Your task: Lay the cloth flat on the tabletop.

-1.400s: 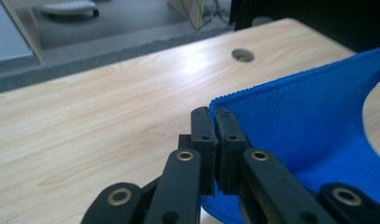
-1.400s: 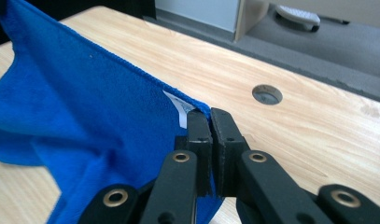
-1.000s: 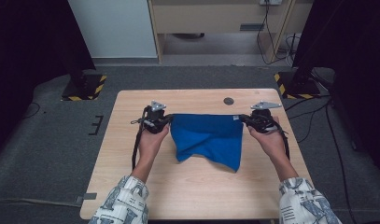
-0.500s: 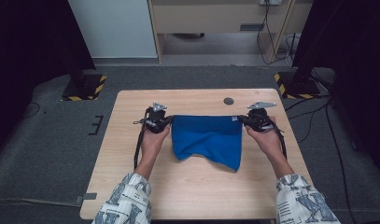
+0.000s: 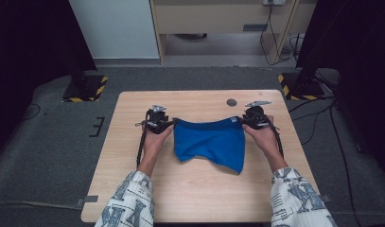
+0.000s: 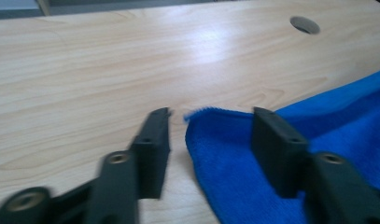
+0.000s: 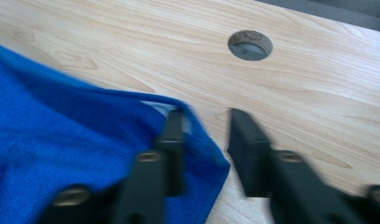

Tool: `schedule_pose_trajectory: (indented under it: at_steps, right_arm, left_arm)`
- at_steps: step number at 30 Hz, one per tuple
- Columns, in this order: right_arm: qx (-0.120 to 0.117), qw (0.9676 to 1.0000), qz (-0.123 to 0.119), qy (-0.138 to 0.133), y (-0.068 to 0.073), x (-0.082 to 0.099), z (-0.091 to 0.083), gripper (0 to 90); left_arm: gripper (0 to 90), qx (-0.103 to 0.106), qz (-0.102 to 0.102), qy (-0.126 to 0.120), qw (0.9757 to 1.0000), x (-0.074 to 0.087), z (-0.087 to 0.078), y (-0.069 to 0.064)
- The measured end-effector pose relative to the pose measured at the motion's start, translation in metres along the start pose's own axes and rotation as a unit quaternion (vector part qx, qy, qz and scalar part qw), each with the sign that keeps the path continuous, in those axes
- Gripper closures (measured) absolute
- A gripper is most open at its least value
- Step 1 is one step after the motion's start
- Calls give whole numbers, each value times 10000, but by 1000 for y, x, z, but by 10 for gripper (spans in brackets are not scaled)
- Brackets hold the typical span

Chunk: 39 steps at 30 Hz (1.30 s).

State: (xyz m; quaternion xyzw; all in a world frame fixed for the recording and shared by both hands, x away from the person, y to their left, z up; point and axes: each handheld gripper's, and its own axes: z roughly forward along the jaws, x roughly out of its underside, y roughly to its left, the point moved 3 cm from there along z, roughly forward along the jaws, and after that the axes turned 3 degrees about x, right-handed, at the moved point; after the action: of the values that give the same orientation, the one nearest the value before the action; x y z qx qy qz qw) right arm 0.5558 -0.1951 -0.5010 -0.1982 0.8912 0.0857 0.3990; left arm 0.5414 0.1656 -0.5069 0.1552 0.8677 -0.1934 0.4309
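Observation:
A blue cloth (image 5: 210, 142) lies folded on the wooden table (image 5: 195, 198), stretched between my two grippers. My left gripper (image 5: 169, 124) is at its left top corner and my right gripper (image 5: 242, 122) at its right top corner. In the left gripper view the left gripper (image 6: 211, 140) has just been opening; the cloth (image 6: 327, 116) corner lies loose between the parted jaws. In the right gripper view the right gripper (image 7: 208, 151) has also just been opening, and the cloth (image 7: 61, 140) corner with a white tag sits by the left jaw, unpressed.
A round cable hole (image 5: 231, 102) sits in the tabletop behind the right gripper, also seen as hole (image 6: 304, 24) and hole (image 7: 249, 45). Black stands with striped bases (image 5: 86, 90) (image 5: 299, 85) flank the table on the grey floor.
Both hands have sunk toward the table and come slightly nearer the person. The cloth's top edge now rests lower, and both pairs of jaws have parted from its corners.

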Motion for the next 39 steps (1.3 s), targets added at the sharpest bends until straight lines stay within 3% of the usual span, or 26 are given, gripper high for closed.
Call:
schedule_pose_trajectory:
  at_steps: [3, 7, 14, 17, 22, 24, 28, 31, 35, 39]
  right_arm:
    - [14, 9999, 35, -109, 0, -2, -1, 418]
    - [28, 9993, 228, -288, -3, -8, -5, 320]
    - [110, 9989, 164, -434, -3, -12, -23, 313]
    - [31, 9992, 73, -403, 1, -6, -32, 348]
    - [-150, 9986, -178, -483, 10, 10, -45, 596]
    - [-252, 9986, -152, -451, 13, 14, -44, 673]
    - [-234, 9989, -223, -342, 19, 19, -31, 758]
    - [-210, 9988, -348, -288, 25, 16, -19, 772]
    - [-130, 9987, -465, -176, 36, 13, -1, 701]
    - [-140, 9988, -455, -136, 44, 16, 4, 688]
  left_arm:
    - [369, 14, 17, -104, 9999, -3, -4, 2]
    - [353, -25, 40, -225, 9997, -6, -9, 1]
    - [334, -23, 338, -116, 9994, -9, -24, -9]
    - [342, 10, 475, -145, 9988, -6, -36, -17]
    - [365, -87, 567, -107, 9983, 12, -54, -28]
    - [373, -52, 590, -102, 9982, 22, -59, -30]
    - [375, 61, 523, -50, 9986, 40, -64, -33]
    - [370, 152, 534, -53, 9984, 51, -68, -35]
    - [358, 200, 582, 43, 9981, 65, -72, -40]
    - [348, 205, 594, 17, 9980, 70, -79, -46]
